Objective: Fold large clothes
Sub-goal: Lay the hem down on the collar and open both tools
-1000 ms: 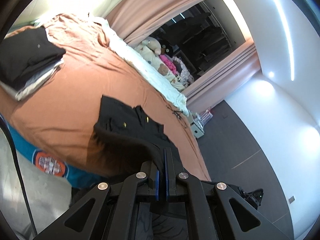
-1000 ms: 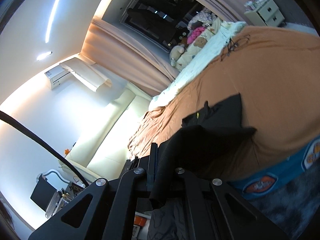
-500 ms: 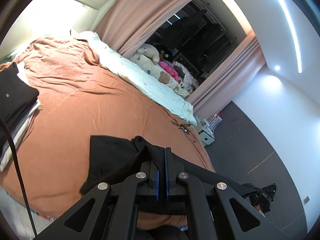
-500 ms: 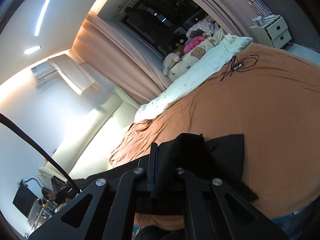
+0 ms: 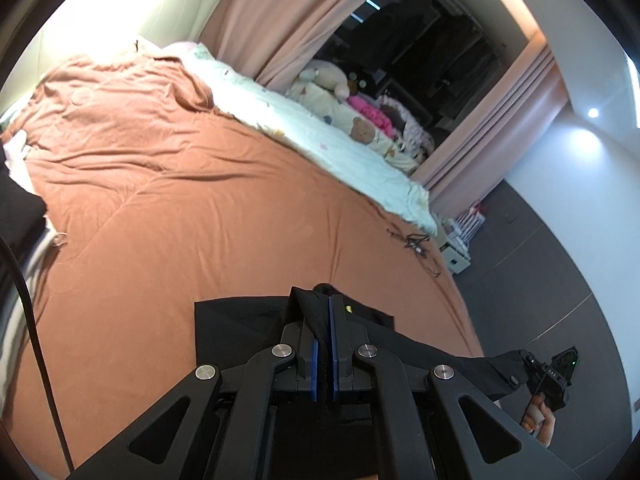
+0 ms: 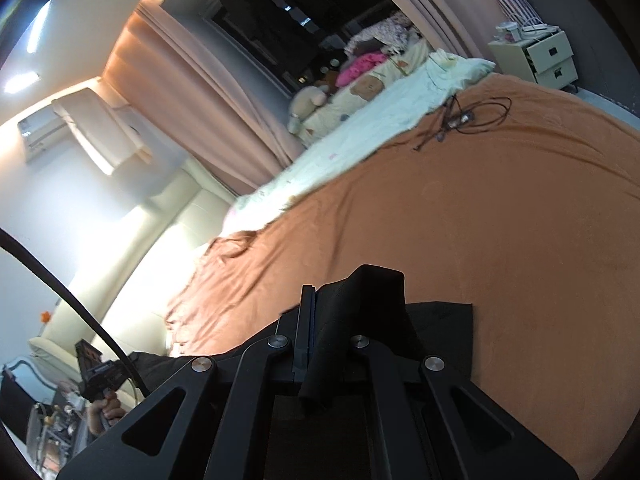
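Fabric is clamped in both my tongs: the left gripper and the right gripper each pinch an edge of the black garment, stretched between them low over the orange bedspread. I judge I'm spreading it; next, lay it flat, smooth, unwrinkled.

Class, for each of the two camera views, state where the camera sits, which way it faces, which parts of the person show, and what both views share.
Left wrist: mounted behind the left tongs, facing across the orange bedspread toward the curtains; the person's right hand shows at lower right.
Right wrist: mounted behind the right tongs, facing the same bed toward the nightstand; the left hand shows at lower left.
Shared: the black garment both tongs clamp, bedspread, plush toys.
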`<state>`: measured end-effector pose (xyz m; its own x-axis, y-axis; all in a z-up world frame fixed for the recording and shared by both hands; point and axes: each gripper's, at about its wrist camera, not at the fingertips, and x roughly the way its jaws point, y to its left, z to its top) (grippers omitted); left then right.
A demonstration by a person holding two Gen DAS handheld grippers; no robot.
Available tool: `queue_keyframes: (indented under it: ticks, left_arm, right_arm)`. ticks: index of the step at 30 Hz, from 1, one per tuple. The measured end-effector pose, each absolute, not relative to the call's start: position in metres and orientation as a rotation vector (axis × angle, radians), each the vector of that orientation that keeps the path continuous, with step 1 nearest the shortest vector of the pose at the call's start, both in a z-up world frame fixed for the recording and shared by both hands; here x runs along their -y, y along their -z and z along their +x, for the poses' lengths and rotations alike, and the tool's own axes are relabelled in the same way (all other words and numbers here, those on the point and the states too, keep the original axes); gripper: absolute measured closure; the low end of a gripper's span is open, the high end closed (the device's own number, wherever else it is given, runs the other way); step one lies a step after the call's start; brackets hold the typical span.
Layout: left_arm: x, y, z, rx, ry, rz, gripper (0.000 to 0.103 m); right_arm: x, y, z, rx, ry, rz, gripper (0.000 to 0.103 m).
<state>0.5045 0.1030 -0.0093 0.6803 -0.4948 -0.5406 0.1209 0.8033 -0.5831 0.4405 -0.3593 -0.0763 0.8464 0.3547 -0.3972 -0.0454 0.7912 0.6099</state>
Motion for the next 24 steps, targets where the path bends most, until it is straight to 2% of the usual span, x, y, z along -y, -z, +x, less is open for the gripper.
queue_keyframes:
  ticks: [9,11,13,15,17,24]
  left_arm:
    - [-0.092,0.083,0.578,-0.898,0.309,-0.513,0.099]
    - [-0.088,0.098,0.591,-0.942,0.299,-0.498,0.094]
    - [-0.083,0.109,0.602,-0.963,0.279,-0.470,0.080]
    - [-0.080,0.114,0.605,-0.966,0.270,-0.447,0.042]
    - [-0.078,0.115,0.603,-0.955,0.269,-0.427,0.028]
    - [-0.078,0.112,0.593,-0.976,0.239,-0.325,0.027]
  right_arm:
    - [0.345,0.113,0.497,-0.649,-0.176,0.643,0.102]
    - [0.340,0.122,0.507,-0.693,-0.156,0.651,0.101]
    - [0.335,0.125,0.514,-0.734,-0.130,0.651,0.085]
    - [0.332,0.119,0.516,-0.733,-0.106,0.643,0.036]
    - [0.330,0.108,0.510,-0.709,-0.100,0.637,0.032]
    - [0.326,0.094,0.503,-0.777,-0.050,0.605,0.032]
